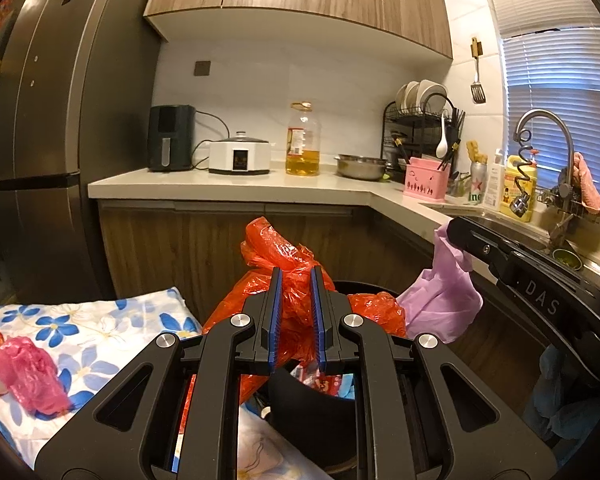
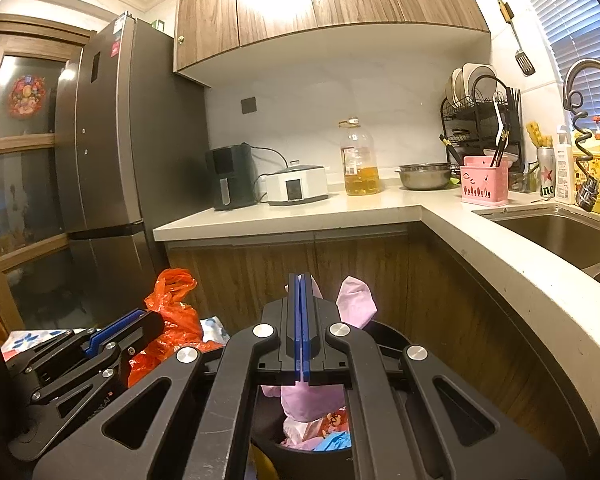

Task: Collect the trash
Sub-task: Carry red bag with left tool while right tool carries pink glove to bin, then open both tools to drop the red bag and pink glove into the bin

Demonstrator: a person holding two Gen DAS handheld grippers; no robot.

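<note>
Your left gripper (image 1: 295, 312) pinches the crinkled orange plastic bag (image 1: 276, 256) and your right gripper (image 2: 302, 324), jaws pressed together, pinches the thin lilac plastic bag (image 2: 356, 300); both hang over the round black bin (image 2: 384, 334) at 6 o'clock, ready to drop.

One orange bag (image 1: 296, 300), one lilac bag (image 1: 440, 300), two grippers (image 1: 296, 312) (image 2: 302, 332)

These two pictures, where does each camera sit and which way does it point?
Left wrist: rides the left gripper, looking along its fingers, clamped on the orange bag, toward the counter; the right gripper shows.
Right wrist: rides the right gripper, pinching the purple bag over the black bin; the left gripper shows.
Shared: both bags, the counter.
</note>
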